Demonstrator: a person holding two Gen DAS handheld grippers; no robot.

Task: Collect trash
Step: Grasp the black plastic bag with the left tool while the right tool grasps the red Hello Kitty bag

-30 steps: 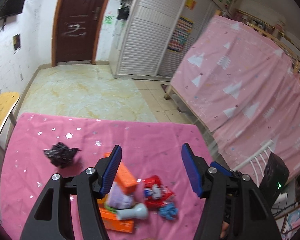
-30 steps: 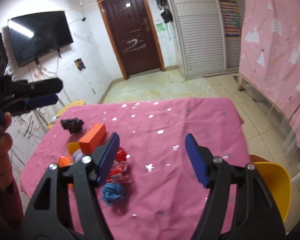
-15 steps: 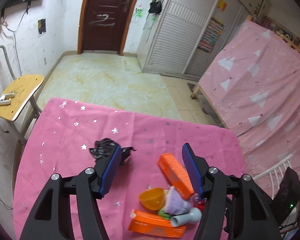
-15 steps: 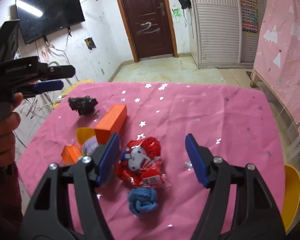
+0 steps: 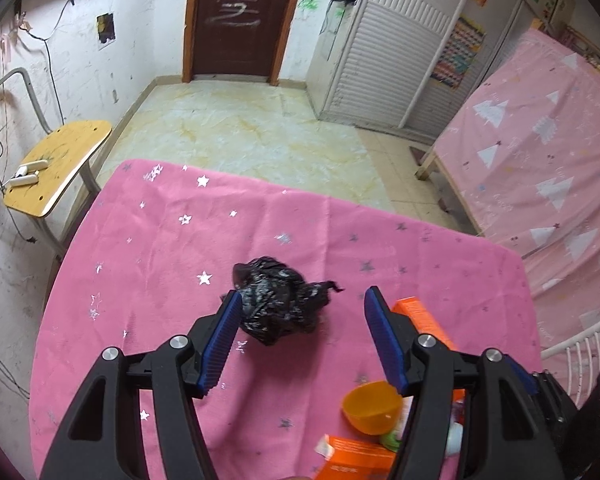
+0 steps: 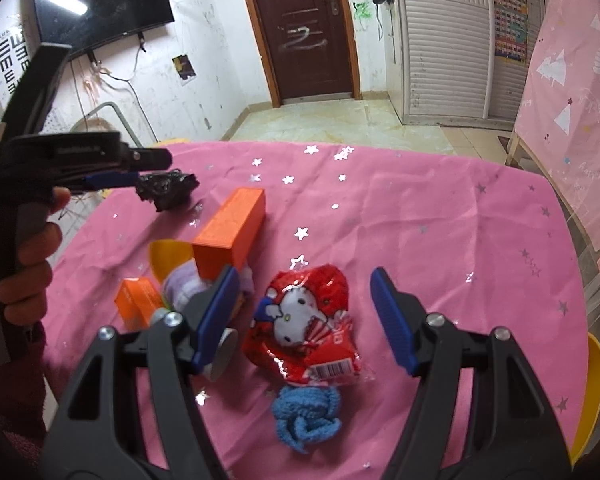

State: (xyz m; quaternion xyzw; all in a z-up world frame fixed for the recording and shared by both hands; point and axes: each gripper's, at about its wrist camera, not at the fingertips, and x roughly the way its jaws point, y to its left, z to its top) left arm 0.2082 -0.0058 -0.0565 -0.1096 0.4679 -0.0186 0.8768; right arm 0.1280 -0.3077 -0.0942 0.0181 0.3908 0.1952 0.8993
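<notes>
Trash all uncollected on the pink surface (image 5: 148, 240) — crumpled black bag (image 5: 280, 304) between open left tongs (image 5: 302, 340), red snack wrapper (image 6: 308, 324) between open right tongs (image 6: 302, 320), orange boxes (image 6: 230, 228) at 10 o'clock — nothing gripped.

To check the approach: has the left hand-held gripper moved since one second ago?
Yes. The left hand-held gripper has come forward over the pink tablecloth to the black crumpled bag, open.
</notes>
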